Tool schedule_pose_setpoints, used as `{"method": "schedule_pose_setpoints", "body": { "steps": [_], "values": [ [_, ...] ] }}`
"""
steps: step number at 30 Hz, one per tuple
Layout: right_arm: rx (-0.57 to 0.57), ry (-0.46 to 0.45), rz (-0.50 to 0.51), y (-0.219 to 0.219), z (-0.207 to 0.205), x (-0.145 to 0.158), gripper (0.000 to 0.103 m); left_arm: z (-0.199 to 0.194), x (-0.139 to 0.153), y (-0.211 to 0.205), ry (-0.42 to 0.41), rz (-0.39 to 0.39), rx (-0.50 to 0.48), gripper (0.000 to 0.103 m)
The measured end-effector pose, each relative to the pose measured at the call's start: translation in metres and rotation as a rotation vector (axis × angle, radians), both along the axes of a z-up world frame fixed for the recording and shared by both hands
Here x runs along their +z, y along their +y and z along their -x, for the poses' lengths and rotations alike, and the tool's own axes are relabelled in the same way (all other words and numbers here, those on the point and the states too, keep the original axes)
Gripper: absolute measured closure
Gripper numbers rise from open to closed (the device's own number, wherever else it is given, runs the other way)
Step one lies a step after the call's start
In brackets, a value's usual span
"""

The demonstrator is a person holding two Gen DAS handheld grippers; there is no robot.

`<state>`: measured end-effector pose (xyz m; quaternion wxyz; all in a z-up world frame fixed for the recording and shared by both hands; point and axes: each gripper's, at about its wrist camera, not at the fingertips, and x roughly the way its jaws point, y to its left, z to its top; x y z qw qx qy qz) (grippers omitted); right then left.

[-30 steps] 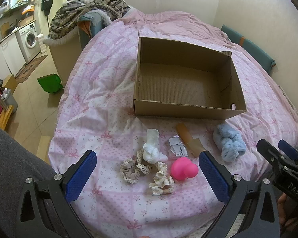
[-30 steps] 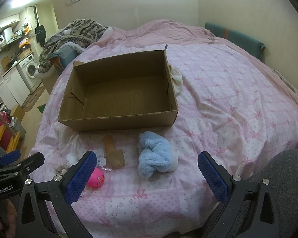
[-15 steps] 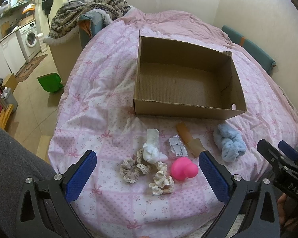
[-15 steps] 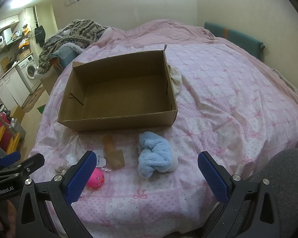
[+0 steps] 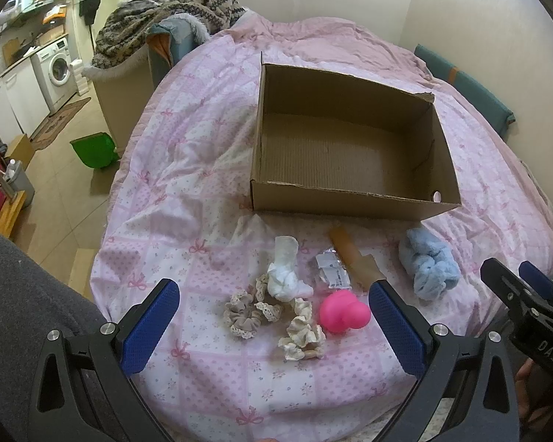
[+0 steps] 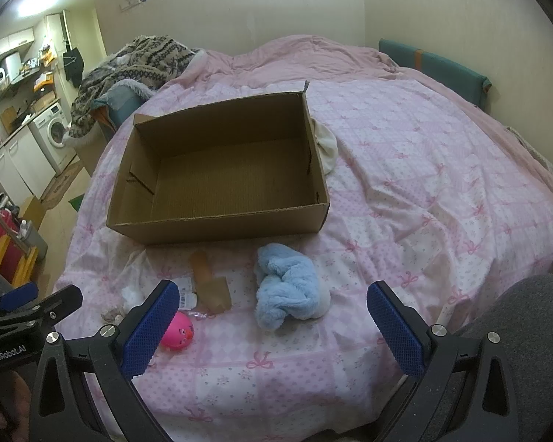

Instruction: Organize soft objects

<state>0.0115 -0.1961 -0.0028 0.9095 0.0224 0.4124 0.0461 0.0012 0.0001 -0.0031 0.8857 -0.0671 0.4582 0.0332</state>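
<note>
Left wrist view:
Left gripper [image 5: 272, 313]: jaws spread wide, nothing between the blue pads, hovering over the near edge of the bed [image 5: 202, 169].
Box [image 5: 350, 204]: open cardboard, nothing inside, lying on the pink quilt beyond the soft things.
Scrunchies: beige one [image 5: 244, 317] and cream one [image 5: 303, 337], lace-trimmed, nearest the gripper.
Sock [image 5: 285, 276]: white, bunched, just behind the scrunchies, touching a lace edge.
Toy [image 5: 344, 311]: pink, round, close to the right pad.
Packet [image 5: 332, 272]: small, clear, with a label, beside a tan piece [image 5: 354, 258] reaching toward the box.
Blue fluff [image 5: 429, 263]: crumpled, right of the tan piece, near the box corner.
Right gripper [image 5: 520, 287]: seen at the right edge, jaws apart, nothing held.

Right wrist view:
Right gripper [image 6: 272, 326]: jaws released, wide, nothing between them, above the quilt [image 6: 424, 184].
Blue fluff [image 6: 289, 285]: between the pads' lines, in front of the box [image 6: 217, 221].
Toy [image 6: 177, 331]: partly hidden behind the left pad.
Tan piece [image 6: 210, 283]: left of the fluff.
White cloth [image 6: 326, 143]: tucked against the box's right wall.
Left gripper [image 6: 33, 304]: at the left edge, jaws apart.
</note>
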Motion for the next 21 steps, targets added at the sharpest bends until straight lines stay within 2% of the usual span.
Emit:
{"method": "schedule_pose_setpoints", "body": {
  "steps": [21],
  "values": [
    [-0.001, 0.002, -0.004, 0.0000, 0.0000, -0.0010, 0.000, -0.0010, -0.0037, 0.0029, 0.004, 0.000, 0.006, 0.000]
  ]
}}
